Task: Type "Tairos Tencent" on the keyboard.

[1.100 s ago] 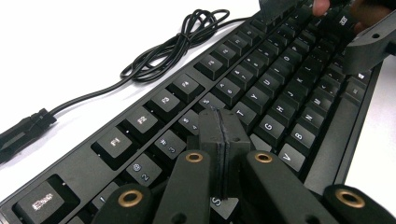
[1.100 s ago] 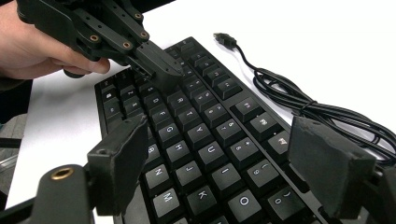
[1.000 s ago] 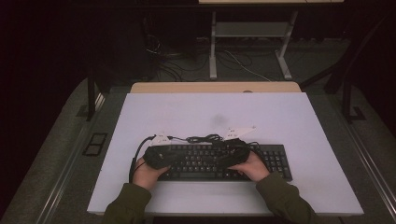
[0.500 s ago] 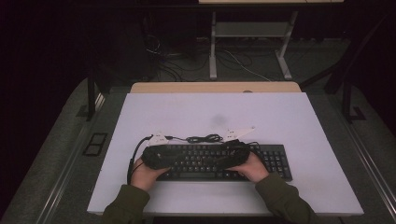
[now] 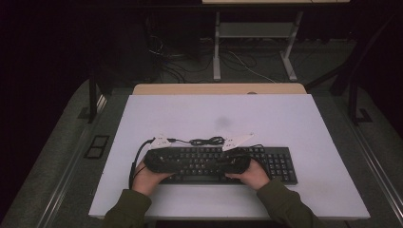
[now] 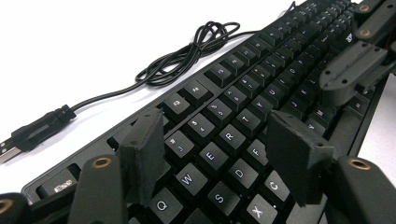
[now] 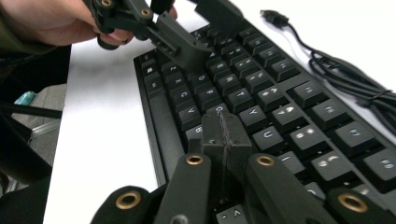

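Keyboard (image 6: 261, 116) under both grippers, left gripper (image 6: 219, 163) jaws wide apart above the letter keys, holding nothing, right gripper (image 7: 226, 140) jaws pressed together over keys, coiled USB cable (image 6: 187, 56) beyond.

Left gripper (image 6: 219, 163): jaws spread wide, tips angled down.
Right gripper (image 7: 226, 135): jaws pressed together, tips low.
Left hand (image 5: 148, 172): wrapped round its gripper.
Right hand (image 5: 251, 174): gripping likewise, forearms side by side.
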Available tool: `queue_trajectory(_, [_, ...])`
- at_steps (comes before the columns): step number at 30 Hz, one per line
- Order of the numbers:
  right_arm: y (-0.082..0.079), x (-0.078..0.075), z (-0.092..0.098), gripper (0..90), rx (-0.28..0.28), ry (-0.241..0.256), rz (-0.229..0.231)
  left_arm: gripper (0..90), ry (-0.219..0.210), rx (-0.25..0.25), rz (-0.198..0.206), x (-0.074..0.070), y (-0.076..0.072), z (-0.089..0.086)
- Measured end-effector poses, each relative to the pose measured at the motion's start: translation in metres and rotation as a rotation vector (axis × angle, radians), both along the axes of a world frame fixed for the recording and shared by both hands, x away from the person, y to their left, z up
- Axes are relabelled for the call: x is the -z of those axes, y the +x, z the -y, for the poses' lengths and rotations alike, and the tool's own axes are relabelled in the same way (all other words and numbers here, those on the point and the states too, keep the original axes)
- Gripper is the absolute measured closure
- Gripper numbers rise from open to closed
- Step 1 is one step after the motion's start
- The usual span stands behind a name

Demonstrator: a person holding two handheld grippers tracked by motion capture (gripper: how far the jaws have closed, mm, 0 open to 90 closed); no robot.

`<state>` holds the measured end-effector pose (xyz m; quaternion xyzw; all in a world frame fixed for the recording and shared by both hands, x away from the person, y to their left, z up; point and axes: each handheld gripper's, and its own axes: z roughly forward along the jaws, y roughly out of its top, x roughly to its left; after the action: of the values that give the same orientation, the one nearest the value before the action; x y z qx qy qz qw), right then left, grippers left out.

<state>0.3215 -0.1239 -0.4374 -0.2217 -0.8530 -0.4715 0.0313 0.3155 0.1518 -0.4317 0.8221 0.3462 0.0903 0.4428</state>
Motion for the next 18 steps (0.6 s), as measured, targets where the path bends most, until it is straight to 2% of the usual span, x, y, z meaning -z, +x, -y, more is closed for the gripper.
queue_trajectory(11, [-0.005,0.006,-0.011,89.4,-0.013,-0.061,-0.001,31.1,0.004,0.011,0.000,0.003,0.001,0.001])
queue_trajectory(18, [-0.005,0.006,-0.012,89.4,-0.010,-0.069,-0.004,30.7,0.006,0.014,-0.002,0.003,0.001,0.001])
